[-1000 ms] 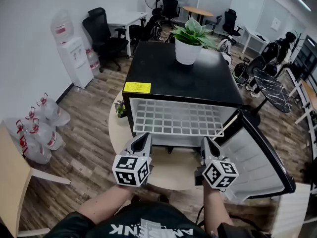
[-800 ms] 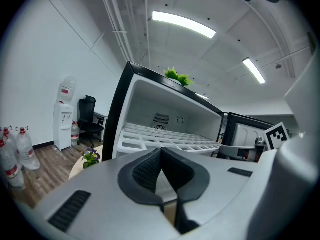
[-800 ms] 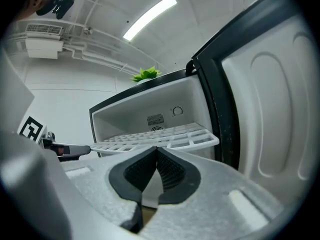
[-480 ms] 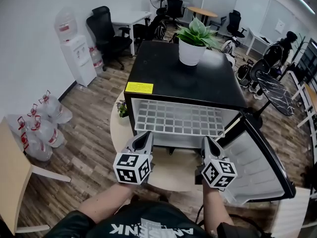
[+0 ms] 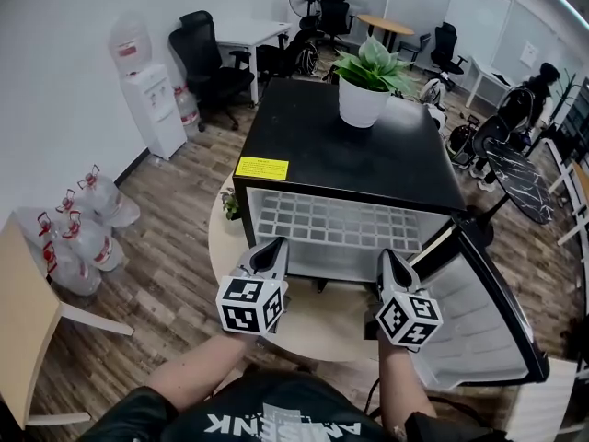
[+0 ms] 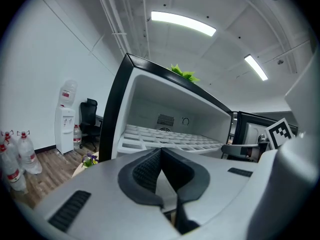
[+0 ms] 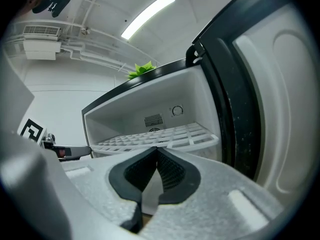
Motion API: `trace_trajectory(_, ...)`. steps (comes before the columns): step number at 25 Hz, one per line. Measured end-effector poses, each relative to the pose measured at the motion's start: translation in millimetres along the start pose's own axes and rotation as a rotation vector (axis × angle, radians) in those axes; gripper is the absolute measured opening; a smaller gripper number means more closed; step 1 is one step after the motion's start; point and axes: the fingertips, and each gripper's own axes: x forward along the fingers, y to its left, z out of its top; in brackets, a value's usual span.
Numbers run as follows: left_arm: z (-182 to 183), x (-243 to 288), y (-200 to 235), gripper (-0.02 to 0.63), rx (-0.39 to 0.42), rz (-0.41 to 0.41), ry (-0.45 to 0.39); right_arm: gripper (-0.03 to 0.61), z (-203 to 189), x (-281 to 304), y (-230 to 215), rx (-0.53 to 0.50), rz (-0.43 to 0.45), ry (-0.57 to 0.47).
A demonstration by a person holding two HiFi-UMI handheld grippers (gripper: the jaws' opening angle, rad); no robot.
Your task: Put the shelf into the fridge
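The black mini fridge [image 5: 350,155] stands with its door [image 5: 479,320] swung open to the right. The white grid shelf [image 5: 336,224] lies flat inside its white cavity. My left gripper [image 5: 279,245] is shut and empty, its tip just before the shelf's front left edge. My right gripper [image 5: 384,256] is also shut and empty, near the front right edge. I cannot tell whether either tip touches the shelf. In the left gripper view the shut left gripper [image 6: 161,151] points at the shelf [image 6: 165,136]. The right gripper view shows the shut right gripper [image 7: 157,151] below the shelf [image 7: 160,135], with the door [image 7: 260,84] at right.
A potted plant [image 5: 363,86] sits on the fridge top. The fridge rests on a round pale table [image 5: 221,247]. Water bottles [image 5: 78,238] lie at left beside a water dispenser [image 5: 152,99]. Office chairs and desks fill the back of the room.
Both grippers have edged slightly forward and up toward the fridge opening, still shut. The shelf looks a little deeper inside the cavity.
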Motion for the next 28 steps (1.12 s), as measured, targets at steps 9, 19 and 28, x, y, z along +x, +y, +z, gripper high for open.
trace_trajectory(9, 8.2, 17.9, 6.4, 0.003, 0.002, 0.019, -0.012, 0.008, 7.4, 18.8, -5.6, -0.001, 0.011, 0.000)
trace_trajectory(19, 11.5, 33.5, 12.4, 0.003, -0.011, 0.034, -0.023, 0.008, 10.1, 34.5, -11.2, 0.004, 0.023, -0.006)
trace_trajectory(28, 15.2, 46.9, 17.0, 0.003, 0.017, 0.041, -0.015, 0.008, 13.5, 48.4, -15.9, -0.003, 0.011, -0.010)
